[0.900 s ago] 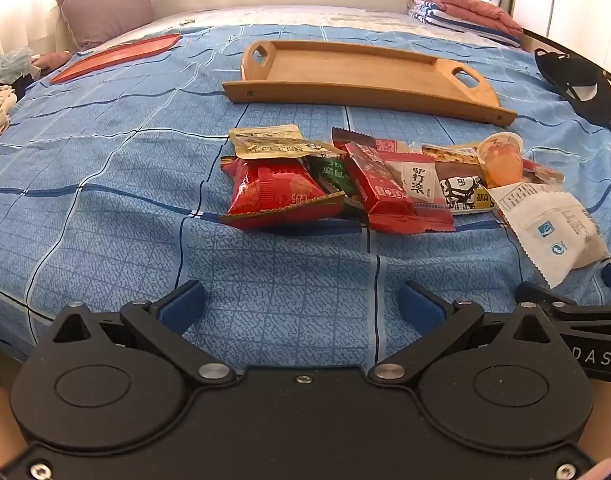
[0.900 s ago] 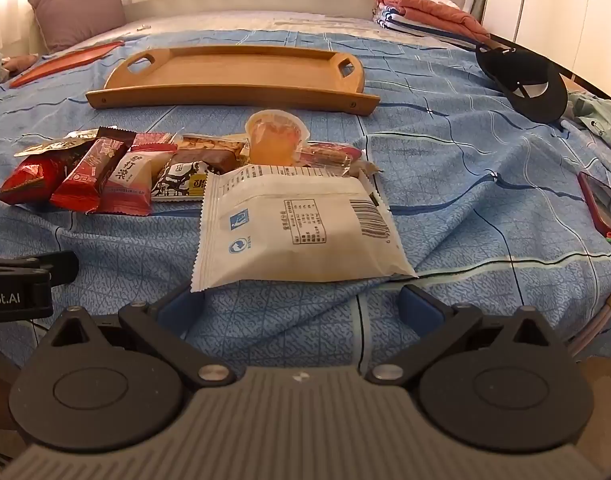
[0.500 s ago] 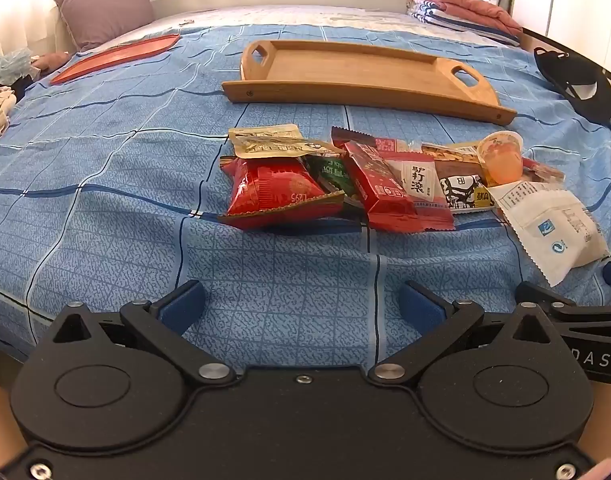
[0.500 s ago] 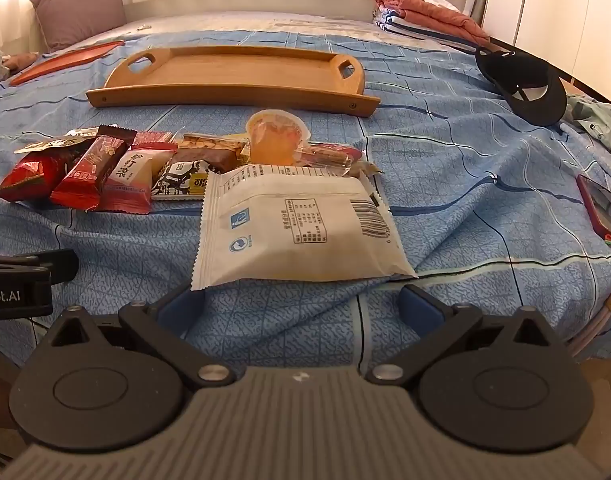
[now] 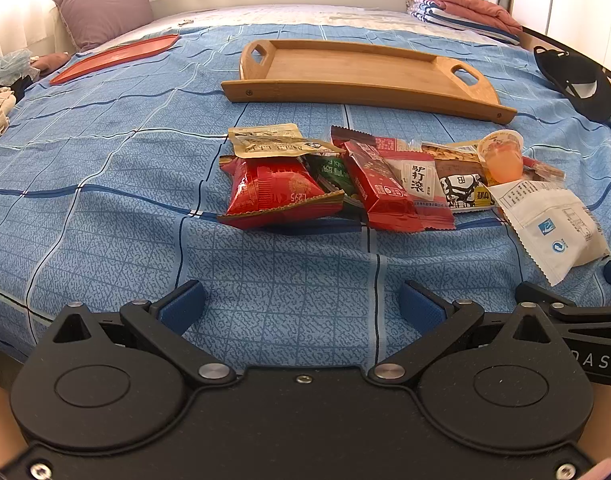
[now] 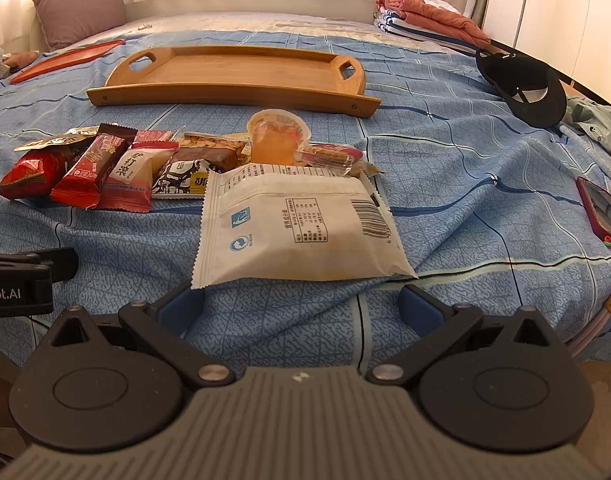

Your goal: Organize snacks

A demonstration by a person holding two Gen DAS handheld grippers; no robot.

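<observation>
a row of snack packets lies on the blue checked bedspread (image 5: 105,184), just in front of the bare wooden tray with cut-out handles (image 5: 357,70). the puffy red foil bag (image 5: 275,192) reads "l295" upside down; a pink-edged white packet (image 5: 419,180) carries chinese characters. the flat white pouch (image 6: 301,228) shows a barcode, its small print too fine to read. the left gripper (image 5: 301,310) and right gripper (image 6: 301,306) both stand wide apart, holding nothing. "bot.ai" is cut off at the right view's edge.

wooden tray (image 5: 357,68): 1 | red tray (image 5: 113,54): 1 | jelly cup (image 6: 276,136): 1 | cap (image 6: 525,88): 1
</observation>
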